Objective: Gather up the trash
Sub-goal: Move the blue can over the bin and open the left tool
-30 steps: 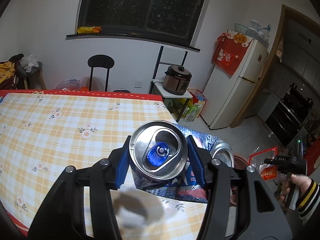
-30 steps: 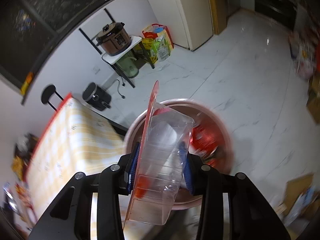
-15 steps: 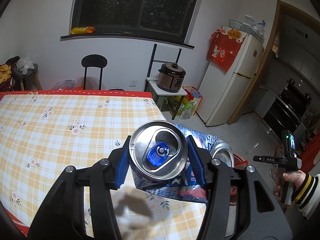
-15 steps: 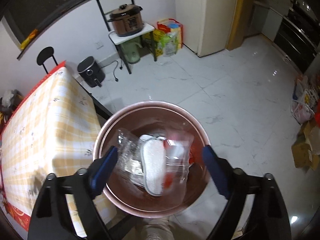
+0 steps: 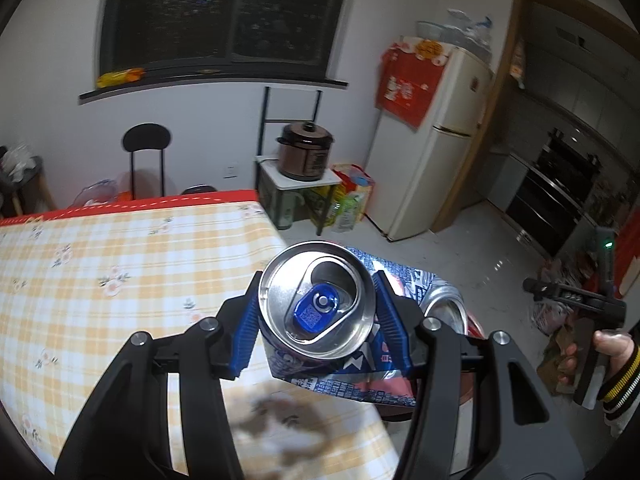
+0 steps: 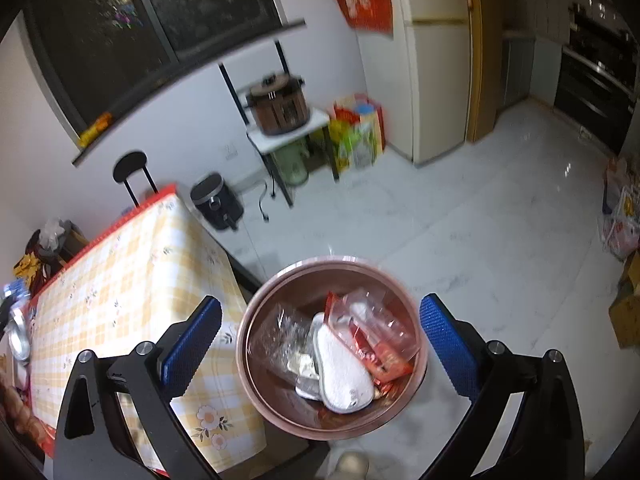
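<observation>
My left gripper (image 5: 318,312) is shut on a crushed blue-and-white drink can (image 5: 316,300), held above the right end of the yellow checked table (image 5: 120,264). A second can (image 5: 446,304) lies pressed against it on the right. My right gripper (image 6: 320,344) is open and empty above a round pink trash bin (image 6: 256,360) on the floor beside the table (image 6: 120,280). The bin holds a clear plastic box with a red lid (image 6: 376,328), a white pad (image 6: 344,372) and clear wrapping. In the left wrist view the right gripper (image 5: 576,300) shows at the right.
A fridge (image 5: 432,160), a rack with a rice cooker (image 5: 306,152), bags (image 6: 360,132) and an air fryer (image 6: 218,202) stand along the far wall. A black chair (image 5: 146,156) is behind the table. Boxes and bags (image 6: 624,272) lie on the floor at right.
My right gripper opened and the clear plastic box dropped into the pink bin; the gripper then rose and tilted up. My left gripper carried the can rightwards towards the table's end.
</observation>
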A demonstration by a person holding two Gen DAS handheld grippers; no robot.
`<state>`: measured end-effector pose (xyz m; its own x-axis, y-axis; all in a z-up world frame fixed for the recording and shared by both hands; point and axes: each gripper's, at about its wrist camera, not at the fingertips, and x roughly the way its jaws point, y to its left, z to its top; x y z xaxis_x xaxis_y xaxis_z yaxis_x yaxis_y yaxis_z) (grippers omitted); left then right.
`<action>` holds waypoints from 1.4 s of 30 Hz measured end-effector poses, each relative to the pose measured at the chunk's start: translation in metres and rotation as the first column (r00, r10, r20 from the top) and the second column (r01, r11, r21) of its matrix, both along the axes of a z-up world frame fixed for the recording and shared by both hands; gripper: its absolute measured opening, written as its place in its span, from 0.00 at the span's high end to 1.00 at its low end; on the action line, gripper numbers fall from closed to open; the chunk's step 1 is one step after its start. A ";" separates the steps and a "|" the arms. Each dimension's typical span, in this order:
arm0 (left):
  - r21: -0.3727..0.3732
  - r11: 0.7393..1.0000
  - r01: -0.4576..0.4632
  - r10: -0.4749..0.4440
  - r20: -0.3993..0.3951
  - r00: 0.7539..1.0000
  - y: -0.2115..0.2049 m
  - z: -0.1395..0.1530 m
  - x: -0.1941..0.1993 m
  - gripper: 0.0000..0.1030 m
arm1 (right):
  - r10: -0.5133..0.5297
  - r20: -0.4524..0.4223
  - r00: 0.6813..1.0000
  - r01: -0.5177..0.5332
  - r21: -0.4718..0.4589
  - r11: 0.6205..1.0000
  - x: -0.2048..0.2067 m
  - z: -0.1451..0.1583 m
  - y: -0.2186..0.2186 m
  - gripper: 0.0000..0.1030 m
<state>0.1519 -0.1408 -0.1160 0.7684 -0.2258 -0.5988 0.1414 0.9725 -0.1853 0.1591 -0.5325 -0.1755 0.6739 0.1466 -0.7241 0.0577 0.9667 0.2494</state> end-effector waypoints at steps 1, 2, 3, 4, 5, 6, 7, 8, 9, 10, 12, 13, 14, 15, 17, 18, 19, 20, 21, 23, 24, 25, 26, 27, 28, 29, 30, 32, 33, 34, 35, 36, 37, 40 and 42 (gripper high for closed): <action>0.001 1.000 0.016 -0.016 -0.001 1.000 -0.008 0.000 0.003 0.47 | -0.004 0.020 1.000 0.004 -0.004 1.000 -0.005 0.005 -0.002 0.05; 0.003 0.999 0.033 -0.033 -0.002 0.999 -0.016 -0.001 0.006 0.47 | -0.009 0.045 0.999 0.010 -0.009 1.000 -0.012 0.011 -0.006 0.05; 0.004 0.999 0.042 -0.042 -0.002 0.999 -0.020 -0.001 0.008 0.47 | -0.016 0.061 0.998 0.017 -0.018 1.000 -0.016 0.015 -0.009 0.05; 0.006 0.998 0.060 -0.060 -0.005 0.998 -0.030 -0.002 0.011 0.47 | -0.020 0.082 0.996 0.022 -0.024 0.999 -0.021 0.020 -0.014 0.05; 0.007 0.997 0.073 -0.073 -0.007 0.997 -0.036 -0.003 0.013 0.47 | -0.025 0.111 0.993 0.028 -0.021 0.999 -0.028 0.026 -0.019 0.05; 0.009 0.996 0.086 -0.086 -0.010 0.996 -0.042 -0.004 0.016 0.47 | -0.033 0.129 0.991 0.035 -0.017 0.999 -0.032 0.030 -0.023 0.05; 0.012 0.995 0.103 -0.103 -0.014 0.995 -0.052 -0.006 0.018 0.47 | -0.044 0.149 0.988 0.047 -0.015 0.999 -0.038 0.034 -0.029 0.05; 0.013 0.993 0.117 -0.117 -0.018 0.993 -0.059 -0.008 0.021 0.47 | -0.056 0.165 0.985 0.060 -0.016 0.998 -0.043 0.038 -0.034 0.05; 0.014 0.992 0.126 -0.126 -0.022 0.992 -0.065 -0.009 0.022 0.47 | -0.066 0.175 0.982 0.070 -0.018 0.997 -0.047 0.041 -0.039 0.05; 0.016 0.990 0.142 -0.141 -0.029 0.990 -0.074 -0.012 0.025 0.47 | -0.076 0.183 0.980 0.081 -0.023 0.996 -0.051 0.043 -0.044 0.05; 0.022 0.986 0.168 -0.167 -0.042 0.985 -0.089 -0.017 0.030 0.47 | -0.099 0.200 0.975 0.107 -0.032 0.994 -0.060 0.047 -0.055 0.05; 0.025 0.984 0.177 -0.176 -0.047 0.983 -0.093 -0.019 0.033 0.47 | -0.105 0.202 0.974 0.115 -0.034 0.993 -0.063 0.047 -0.059 0.05; 0.027 0.982 0.188 -0.186 -0.055 0.981 -0.099 -0.022 0.035 0.47 | -0.118 0.203 0.972 0.127 -0.033 0.991 -0.067 0.047 -0.065 0.05; 0.030 0.980 0.196 -0.194 -0.062 0.979 -0.105 -0.025 0.037 0.47 | -0.129 0.203 0.971 0.138 -0.031 0.990 -0.070 0.046 -0.070 0.05; 0.038 0.976 0.214 -0.210 -0.083 0.974 -0.117 -0.033 0.044 0.47 | -0.152 0.202 0.967 0.160 -0.023 0.987 -0.076 0.045 -0.080 0.05; 0.039 0.974 0.222 -0.218 -0.095 0.971 -0.123 -0.038 0.048 0.47 | -0.163 0.199 0.966 0.171 -0.022 0.985 -0.078 0.043 -0.084 0.05; 0.040 0.973 0.228 -0.223 -0.104 0.969 -0.126 -0.041 0.051 0.47 | -0.174 0.195 0.965 0.181 -0.021 0.983 -0.079 0.041 -0.088 0.05; 0.044 0.971 0.236 -0.229 -0.117 0.966 -0.132 -0.046 0.054 0.47 | -0.187 0.189 0.964 0.194 -0.019 0.981 -0.081 0.039 -0.094 0.05; 0.048 0.968 0.244 -0.236 -0.131 0.963 -0.138 -0.051 0.058 0.47 | -0.195 0.186 0.963 0.202 -0.017 0.979 -0.083 0.037 -0.097 0.05; 0.052 0.963 0.263 -0.252 -0.153 0.956 -0.149 -0.060 0.064 0.47 | -0.212 0.180 0.961 0.217 -0.012 0.976 -0.087 0.033 -0.105 0.05; 0.054 0.960 0.274 -0.262 -0.163 0.951 -0.155 -0.065 0.067 0.47 | -0.221 0.177 0.959 0.226 -0.008 0.974 -0.090 0.032 -0.110 0.05; 0.054 0.957 0.284 -0.272 -0.170 0.947 -0.160 -0.068 0.070 0.47 | -0.227 0.176 0.958 0.232 -0.004 0.973 -0.091 0.030 -0.113 0.05; 0.052 0.954 0.297 -0.284 -0.176 0.943 -0.166 -0.072 0.072 0.47 | -0.236 0.171 0.956 0.240 0.000 0.971 -0.091 0.028 -0.116 0.05; 0.053 0.947 0.316 -0.302 -0.182 0.936 -0.174 -0.076 0.075 0.47 | -0.246 0.166 0.955 0.249 0.000 0.968 -0.092 0.026 -0.119 0.05; 0.053 0.941 0.333 -0.319 -0.182 0.930 -0.181 -0.079 0.076 0.46 | -0.252 0.163 0.954 0.256 -0.001 0.967 -0.093 0.024 -0.121 0.05; 0.048 0.937 0.347 -0.334 -0.180 0.925 -0.185 -0.081 0.079 0.37 | -0.259 0.161 0.952 0.262 -0.001 0.965 -0.094 0.023 -0.123 0.05; 0.046 0.931 0.363 -0.350 -0.177 0.920 -0.191 -0.084 0.081 0.29 | -0.265 0.157 0.951 0.269 -0.001 0.963 -0.096 0.021 -0.124 0.05; 0.071 0.925 0.374 -0.360 -0.153 0.920 -0.199 -0.086 0.083 0.13 | -0.273 0.148 0.951 0.277 -0.005 0.961 -0.097 0.018 -0.125 0.05; 0.083 0.922 0.378 -0.365 -0.141 0.920 -0.202 -0.086 0.084 0.13 | -0.274 0.146 0.950 0.278 -0.007 0.961 -0.097 0.018 -0.125 0.05; 0.087 0.922 0.377 -0.364 -0.142 0.921 -0.202 -0.084 0.084 0.13 | -0.275 0.147 0.950 0.279 -0.010 0.960 -0.097 0.018 -0.123 0.05; 0.083 0.923 0.375 -0.362 -0.141 0.922 -0.201 -0.081 0.085 0.13 | -0.275 0.148 0.950 0.280 -0.013 0.960 -0.097 0.019 -0.121 0.05; 0.061 0.925 0.375 -0.365 -0.128 0.922 -0.197 -0.074 0.084 0.13 | -0.275 0.153 0.949 0.281 -0.017 0.960 -0.097 0.021 -0.119 0.05; 0.049 0.926 0.375 -0.367 -0.117 0.923 -0.193 -0.069 0.082 0.11 | -0.275 0.157 0.949 0.281 -0.020 0.960 -0.098 0.023 -0.116 0.05; 0.051 0.929 0.366 -0.361 -0.079 0.929 -0.179 -0.046 0.075 0.10 | -0.270 0.177 0.946 0.279 -0.025 0.960 -0.101 0.032 -0.103 0.05; 0.059 0.927 0.369 -0.367 -0.049 0.929 -0.169 -0.029 0.069 0.09 | -0.270 0.193 0.943 0.281 -0.033 0.959 -0.104 0.039 -0.091 0.05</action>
<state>0.2208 -0.3094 -0.1452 0.6159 -0.4478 -0.6482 0.4859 0.8635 -0.1348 0.0552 -0.6238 -0.1361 0.8042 -0.1031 -0.5853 0.2823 0.9329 0.2236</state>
